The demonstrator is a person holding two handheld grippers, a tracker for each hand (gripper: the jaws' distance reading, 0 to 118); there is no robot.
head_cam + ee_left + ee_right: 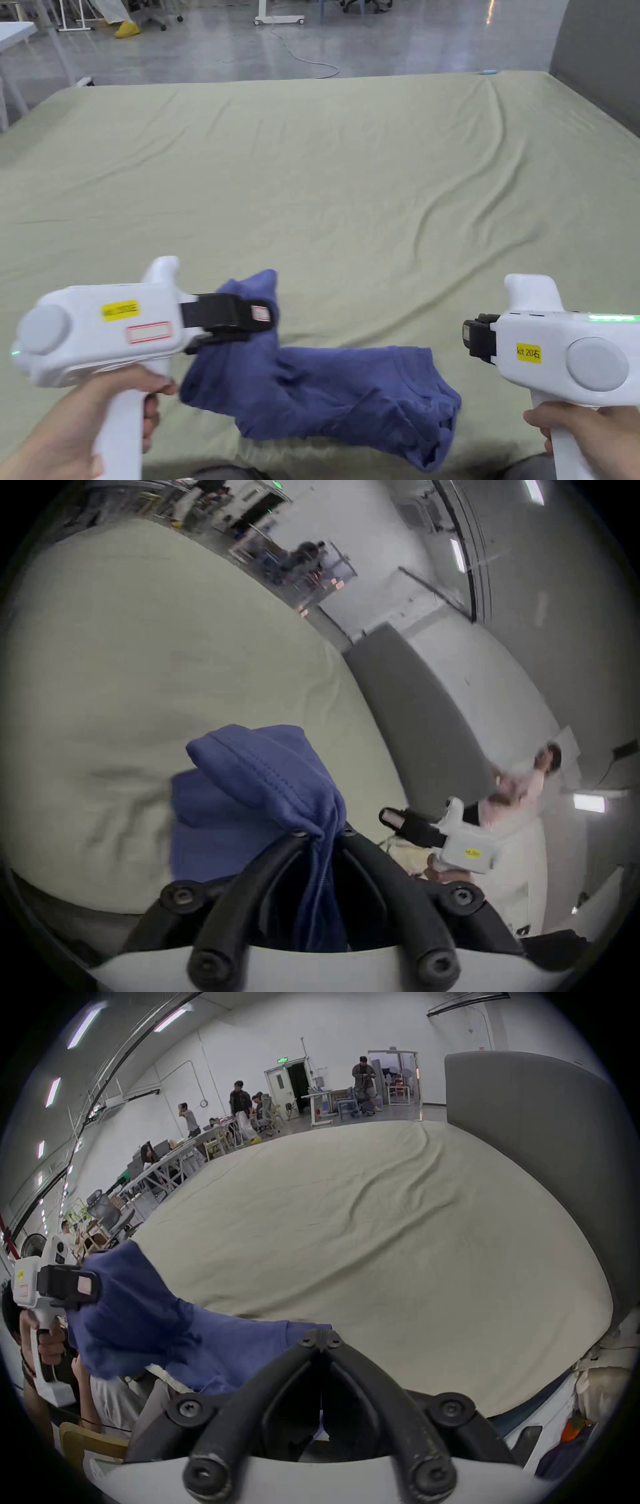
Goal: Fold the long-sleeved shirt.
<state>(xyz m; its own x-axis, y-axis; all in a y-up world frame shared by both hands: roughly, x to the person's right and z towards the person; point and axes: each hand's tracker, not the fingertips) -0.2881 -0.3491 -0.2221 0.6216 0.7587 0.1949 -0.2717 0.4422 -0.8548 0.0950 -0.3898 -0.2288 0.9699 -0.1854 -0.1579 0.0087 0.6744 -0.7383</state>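
While the left tool [323, 835] pinches the shirt [337, 387], the right tool [321, 1340] sits pressed together, empty.

1. This is a large workshop or lab hall with a shiny grey concrete floor [375, 44], white walls and strip ceiling lights [85, 1025].
2. Rows of desks [162, 1165] with office chairs [104, 1210] line one side, and people stand or sit at them.
3. A wide bed [350, 162] under a green sheet, with a grey headboard [540, 1137], stands in the open floor.
4. A cable [306, 59] trails across the floor beyond the bed's far edge.
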